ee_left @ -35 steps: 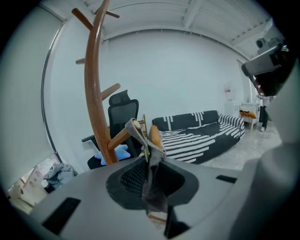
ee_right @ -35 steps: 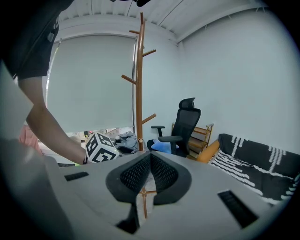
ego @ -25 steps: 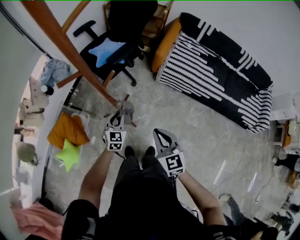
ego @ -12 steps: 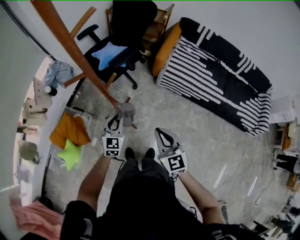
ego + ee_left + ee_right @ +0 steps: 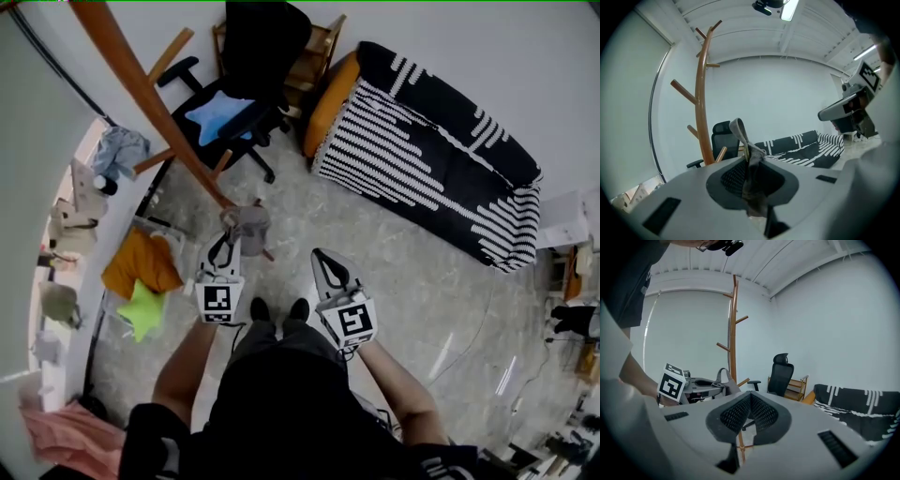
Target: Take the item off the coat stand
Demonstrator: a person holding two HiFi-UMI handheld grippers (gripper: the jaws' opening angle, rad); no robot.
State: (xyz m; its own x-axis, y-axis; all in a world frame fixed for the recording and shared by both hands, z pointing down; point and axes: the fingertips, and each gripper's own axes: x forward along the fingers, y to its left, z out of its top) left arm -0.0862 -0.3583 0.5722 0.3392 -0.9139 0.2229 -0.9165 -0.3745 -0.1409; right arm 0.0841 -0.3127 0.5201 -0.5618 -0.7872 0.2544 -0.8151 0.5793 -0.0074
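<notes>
Cloth item (image 5: 248, 223) pinched in left gripper (image 5: 226, 242) fingers.
I'd draw it slowly clear of coat stand (image 5: 141, 89) pegs; right gripper (image 5: 322, 261) fingers closed, empty.

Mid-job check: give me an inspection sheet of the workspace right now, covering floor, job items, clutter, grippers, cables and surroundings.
Surface: grey speckled stone floor; no table in use.
Job's things: tall wooden coat stand upright; grey fabric item with a loop strap beside its pole, apparently off the pegs.
Clutter: orange cushion, green star-shaped cushion and pink cloth along the left wall.
Grippers: left gripper shut on the grey fabric item; right gripper jaws together, nothing between them.
Cables: what looks like one thin cable across the floor at the right.
Surroundings: black office chair carrying a blue star-shaped cushion; black-and-white striped sofa.
</notes>
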